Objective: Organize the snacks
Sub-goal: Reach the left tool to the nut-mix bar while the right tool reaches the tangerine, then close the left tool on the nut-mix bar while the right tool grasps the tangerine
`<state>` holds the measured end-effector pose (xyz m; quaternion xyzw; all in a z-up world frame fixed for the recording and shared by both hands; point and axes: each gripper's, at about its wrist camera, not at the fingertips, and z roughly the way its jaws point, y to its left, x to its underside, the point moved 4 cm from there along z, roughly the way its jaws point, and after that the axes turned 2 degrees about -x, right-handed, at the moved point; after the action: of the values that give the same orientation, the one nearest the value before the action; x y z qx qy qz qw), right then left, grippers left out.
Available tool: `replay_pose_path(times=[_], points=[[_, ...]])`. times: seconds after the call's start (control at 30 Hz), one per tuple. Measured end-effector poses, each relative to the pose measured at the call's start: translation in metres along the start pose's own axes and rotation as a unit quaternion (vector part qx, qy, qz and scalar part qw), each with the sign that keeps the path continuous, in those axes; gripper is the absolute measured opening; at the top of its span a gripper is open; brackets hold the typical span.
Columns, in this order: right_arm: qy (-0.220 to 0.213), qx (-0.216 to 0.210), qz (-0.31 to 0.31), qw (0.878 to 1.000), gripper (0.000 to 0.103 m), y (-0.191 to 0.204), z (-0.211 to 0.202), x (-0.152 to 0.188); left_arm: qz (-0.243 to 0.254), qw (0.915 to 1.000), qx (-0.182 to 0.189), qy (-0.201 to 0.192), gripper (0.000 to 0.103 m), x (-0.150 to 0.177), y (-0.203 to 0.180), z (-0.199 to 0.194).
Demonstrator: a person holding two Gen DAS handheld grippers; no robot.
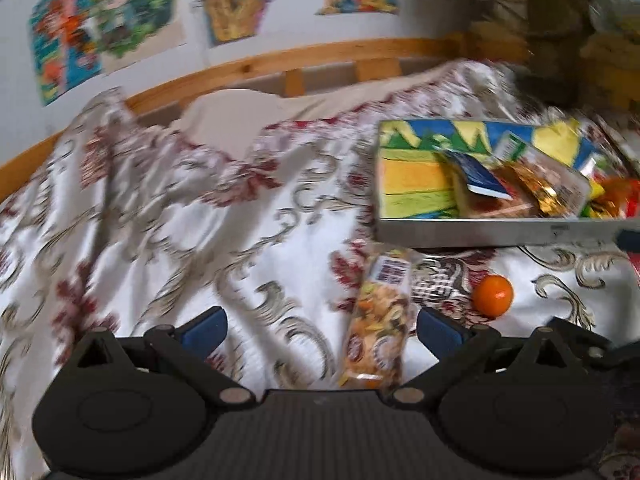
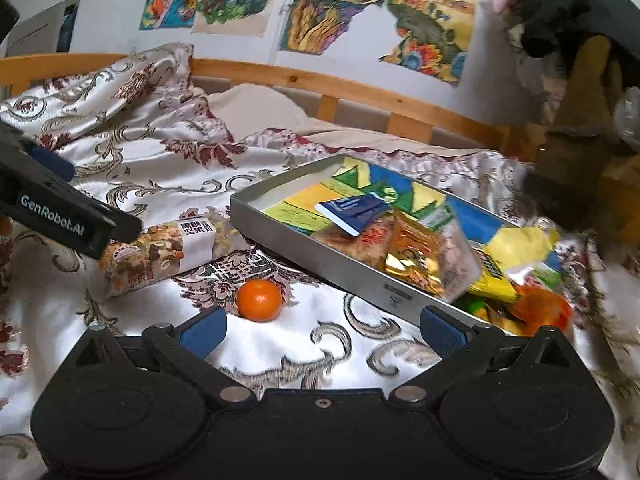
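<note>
The task looks partly done. The metal tray [image 2: 352, 276] lies on the bed [image 2: 360, 344], on a patterned cover, and it already holds several snacks: a blue packet [image 2: 352, 210], a gold wrapper [image 2: 412, 252], a yellow packet [image 2: 494, 270] and some orange items at its near corner. Two things are left outside the tray. One is a long packet of mixed nuts [image 2: 168, 250], which lies on the cover just beside the tray's left end. The other is a small orange fruit [image 2: 259, 300], near the packet and near the tray's front wall, but touching neither.

The left gripper [image 1: 322, 330] has its fingers wide apart and holds nothing; the nut packet [image 1: 380, 320] lies between them and a little ahead, so I judge that this packet is the next thing to take. The right gripper [image 2: 322, 328] also has its fingers apart and empty, above the cover in front of the tray.

The right view shows the left gripper from the side, reaching the near end of the nut packet, and it shows the tray contents sharply. The left view is blurred, but it shows how the packet sits between the left fingers.
</note>
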<state>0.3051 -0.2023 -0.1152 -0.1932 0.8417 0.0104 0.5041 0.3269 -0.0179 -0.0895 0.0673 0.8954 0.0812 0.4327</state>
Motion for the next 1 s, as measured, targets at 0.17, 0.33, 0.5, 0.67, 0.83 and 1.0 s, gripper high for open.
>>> replay_pose_path(times=[0.17,0.33,0.5,0.67,0.83,1.0], points=[[0.018,0.001,-0.03,0.999,0.094,0.008,0.023,-0.002,0.035,0.9991,0.01,0.023,0.103,-0.004,-0.007,0.023],[0.02,-0.033,-0.039,0.998,0.087,0.019,0.036,-0.003,0.038,0.9976,0.03,0.051,0.103,0.0,-0.004,0.04],[0.023,-0.04,-0.037,0.998,0.076,0.028,0.043,-0.003,0.029,0.9974,0.046,0.048,0.099,0.003,0.0,0.043],[0.028,-0.052,-0.027,0.998,0.064,0.03,0.053,-0.002,0.012,0.994,0.086,0.067,0.082,0.004,0.003,0.049],[0.04,-0.063,0.002,0.997,0.041,0.029,0.059,-0.002,0.036,0.9898,0.112,0.081,0.066,0.006,-0.008,0.052],[0.039,-0.07,0.015,0.997,0.035,0.028,0.059,0.0,0.029,0.9869,0.127,0.095,0.041,0.003,-0.013,0.052]])
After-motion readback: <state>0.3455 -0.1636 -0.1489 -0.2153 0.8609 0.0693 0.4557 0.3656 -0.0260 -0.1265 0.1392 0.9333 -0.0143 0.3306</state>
